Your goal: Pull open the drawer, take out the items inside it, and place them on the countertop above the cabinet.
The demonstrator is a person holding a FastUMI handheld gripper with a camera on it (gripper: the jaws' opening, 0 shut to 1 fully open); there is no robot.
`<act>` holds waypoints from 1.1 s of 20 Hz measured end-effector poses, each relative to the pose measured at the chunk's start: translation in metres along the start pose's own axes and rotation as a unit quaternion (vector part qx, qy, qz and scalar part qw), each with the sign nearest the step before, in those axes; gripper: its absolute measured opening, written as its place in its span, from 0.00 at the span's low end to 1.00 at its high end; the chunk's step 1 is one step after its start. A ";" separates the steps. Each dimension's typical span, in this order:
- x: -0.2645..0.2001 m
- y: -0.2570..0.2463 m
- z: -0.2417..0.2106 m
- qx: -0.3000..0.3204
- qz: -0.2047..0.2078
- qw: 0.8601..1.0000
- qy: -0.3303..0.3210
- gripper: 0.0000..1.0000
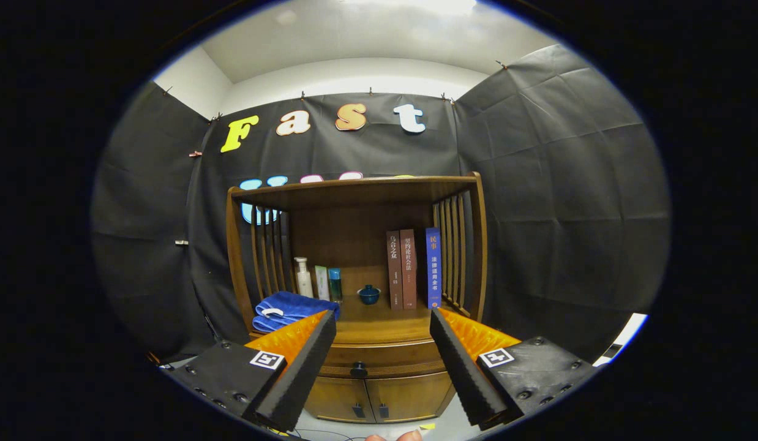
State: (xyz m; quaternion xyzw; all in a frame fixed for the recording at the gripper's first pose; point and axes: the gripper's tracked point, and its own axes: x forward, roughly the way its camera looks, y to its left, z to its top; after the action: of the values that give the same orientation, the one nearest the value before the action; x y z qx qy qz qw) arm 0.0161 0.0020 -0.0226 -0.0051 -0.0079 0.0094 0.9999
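Spreading wide and holding nothing, the gripper (pixel 382 324) faces the shut drawer (pixel 379 355); its knob (pixel 358 369) sits between the fingers.

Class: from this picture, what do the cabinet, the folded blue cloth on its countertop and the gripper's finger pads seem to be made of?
Cabinet: wood, brown with a smooth sheen and faint grain. Folded blue cloth: soft, fluffy fabric, probably towelling. Finger pads of the open gripper: matte black, ribbed, likely foam or rubber.
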 end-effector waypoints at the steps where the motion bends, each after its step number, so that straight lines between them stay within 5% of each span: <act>1: 0.004 0.003 -0.009 -0.001 0.003 1.000 -0.002 1.00; 22: 0.127 0.015 -0.248 -0.010 0.000 0.991 0.132 1.00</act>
State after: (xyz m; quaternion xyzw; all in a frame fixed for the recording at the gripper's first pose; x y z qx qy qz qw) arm 0.1471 0.0170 -0.2688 -0.0159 0.1237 0.0084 0.9922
